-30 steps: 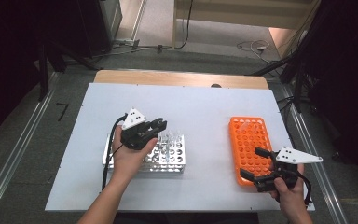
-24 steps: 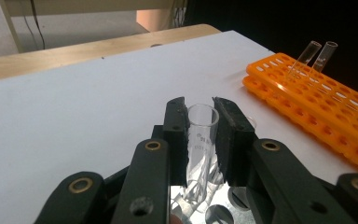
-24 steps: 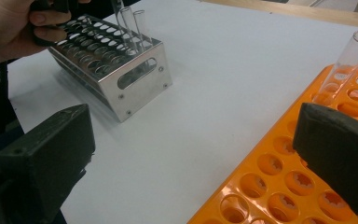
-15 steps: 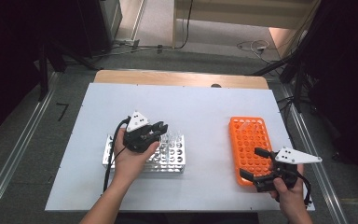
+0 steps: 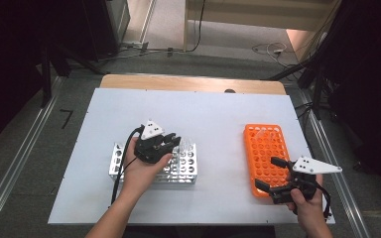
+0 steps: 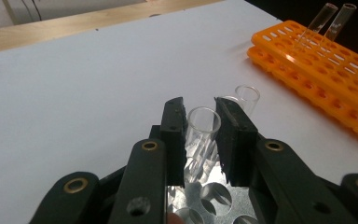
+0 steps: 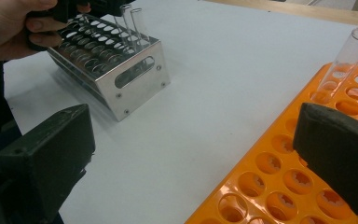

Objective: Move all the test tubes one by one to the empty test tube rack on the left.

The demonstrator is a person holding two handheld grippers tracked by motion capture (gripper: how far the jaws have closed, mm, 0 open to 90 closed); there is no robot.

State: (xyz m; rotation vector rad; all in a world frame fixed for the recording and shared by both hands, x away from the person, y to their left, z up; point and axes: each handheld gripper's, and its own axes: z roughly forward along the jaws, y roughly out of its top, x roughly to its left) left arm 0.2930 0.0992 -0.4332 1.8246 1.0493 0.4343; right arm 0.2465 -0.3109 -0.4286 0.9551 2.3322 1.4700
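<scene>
Shifted only slightly since the earlier frame, left gripper (image 6: 200,128) clamped on a clear test tube (image 6: 200,135) standing in the metal rack (image 5: 181,171); right gripper (image 5: 278,174) spread wide, holding nothing, at the near end of the orange rack (image 5: 265,148); two tubes (image 6: 333,18) upright at that rack's far end.

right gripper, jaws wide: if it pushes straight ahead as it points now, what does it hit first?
Probably the orange rack: in the right gripper view it lies just ahead, under the right gripper, whose jaws stand open. Beyond it is bare table; depth is hard to judge.
</scene>
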